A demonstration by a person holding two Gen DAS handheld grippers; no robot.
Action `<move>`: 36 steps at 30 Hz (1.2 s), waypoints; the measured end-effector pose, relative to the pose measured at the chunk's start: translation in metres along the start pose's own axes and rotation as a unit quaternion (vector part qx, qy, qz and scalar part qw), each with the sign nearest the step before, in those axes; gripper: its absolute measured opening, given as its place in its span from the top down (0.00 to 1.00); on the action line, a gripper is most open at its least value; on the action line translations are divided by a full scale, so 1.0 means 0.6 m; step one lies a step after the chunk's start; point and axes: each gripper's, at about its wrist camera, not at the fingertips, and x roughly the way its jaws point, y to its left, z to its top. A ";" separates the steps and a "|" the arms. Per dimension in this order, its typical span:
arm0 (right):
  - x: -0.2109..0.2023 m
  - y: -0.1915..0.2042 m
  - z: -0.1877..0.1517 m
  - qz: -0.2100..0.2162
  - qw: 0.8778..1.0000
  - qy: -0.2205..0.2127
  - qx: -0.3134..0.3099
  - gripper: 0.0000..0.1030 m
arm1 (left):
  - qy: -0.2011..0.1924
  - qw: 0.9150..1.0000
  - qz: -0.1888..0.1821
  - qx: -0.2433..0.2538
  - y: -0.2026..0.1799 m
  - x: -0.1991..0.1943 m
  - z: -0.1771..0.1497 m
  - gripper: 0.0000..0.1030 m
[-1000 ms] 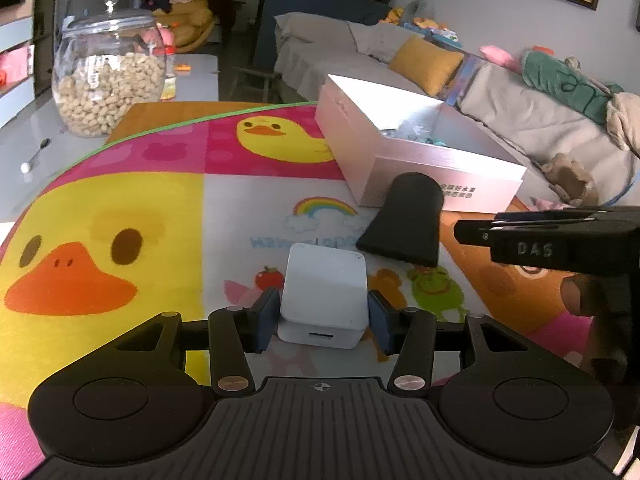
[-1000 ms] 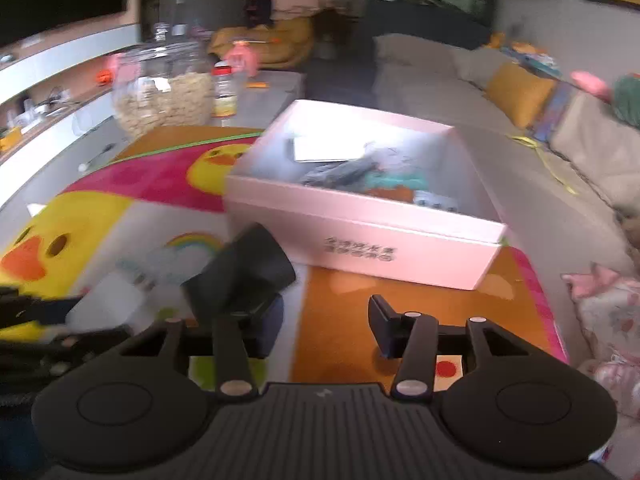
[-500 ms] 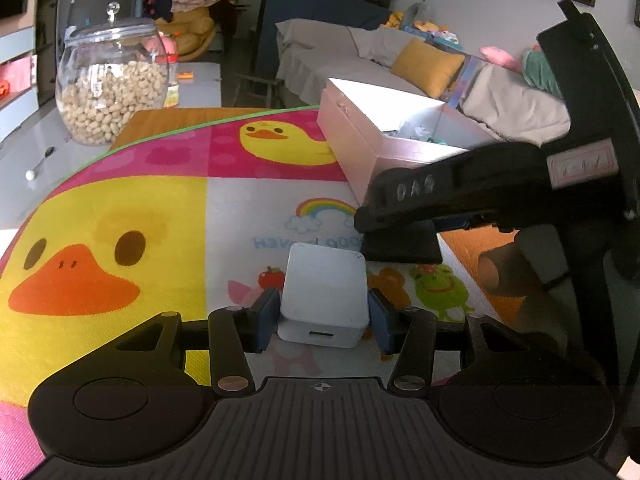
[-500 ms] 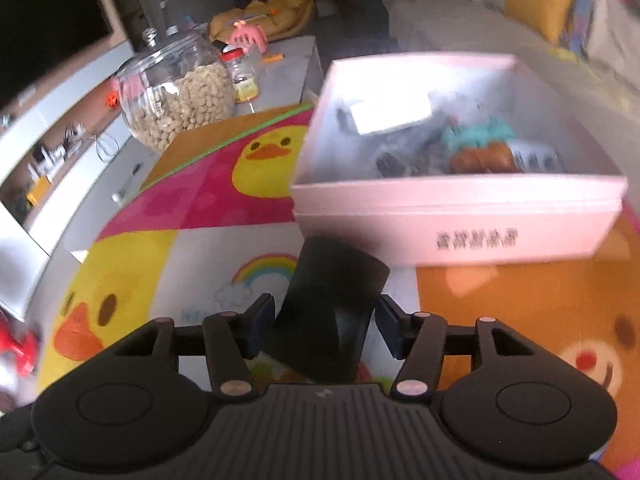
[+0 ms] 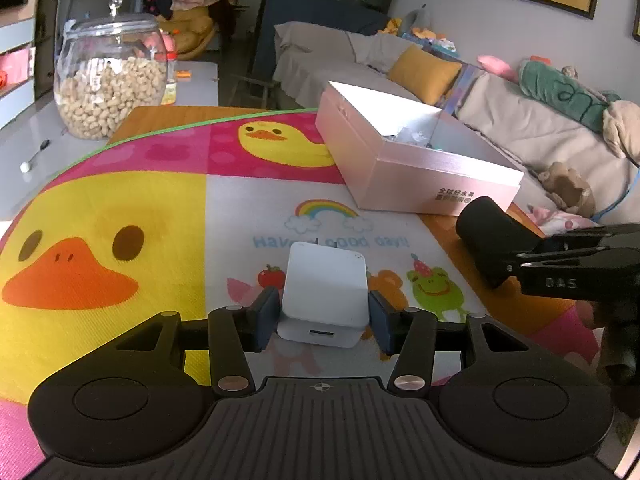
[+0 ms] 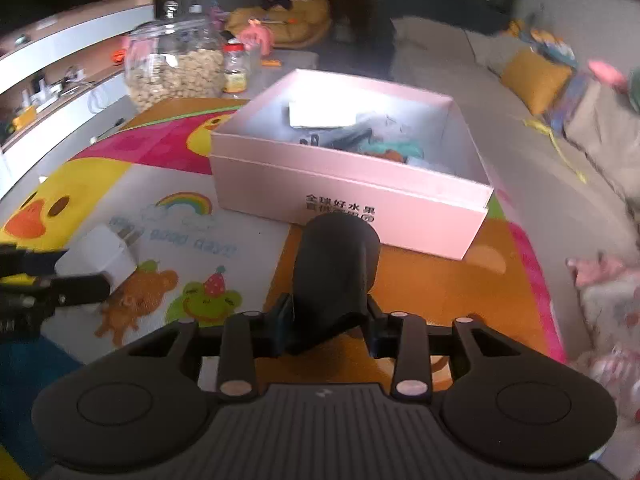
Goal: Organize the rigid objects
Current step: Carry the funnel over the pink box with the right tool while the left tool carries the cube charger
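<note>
A white charger cube (image 5: 324, 292) rests on the duck play mat (image 5: 120, 208), and my left gripper (image 5: 323, 320) is shut on its sides. From the right wrist view the charger (image 6: 100, 256) and left gripper (image 6: 80, 284) sit at the far left. The jaws of my right gripper (image 6: 328, 322) are closing on a black tapered tube (image 6: 334, 272), with both pads touching it. In the left wrist view that black tube (image 5: 492, 240) sticks out of the right gripper (image 5: 520, 258) near the corner of the open pink box (image 5: 400, 176). The pink box (image 6: 360, 208) holds several small items.
A glass jar of peanuts (image 5: 110, 80) stands beyond the mat at the back left, with a spoon (image 5: 34, 158) nearby. A covered sofa (image 5: 520, 120) with cushions runs behind the box. The jar (image 6: 176, 68) also shows left of the box in the right wrist view.
The right gripper swept over the black tube, closed on it and drew it to the right, away from where it lay by the box. The left gripper and charger stayed put.
</note>
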 end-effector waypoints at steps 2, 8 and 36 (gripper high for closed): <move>-0.007 -0.001 0.006 0.015 1.000 -0.014 -0.009 0.50 | 0.001 1.000 0.001 0.006 -0.002 0.001 0.000 0.48; 0.025 0.001 0.030 -0.013 1.000 -0.026 -0.008 0.43 | 0.010 0.999 0.018 0.035 -0.016 0.004 0.003 0.49; -0.060 -0.014 -0.030 0.011 0.999 -0.037 0.023 0.56 | -0.002 0.995 0.034 0.094 -0.047 0.001 -0.011 0.52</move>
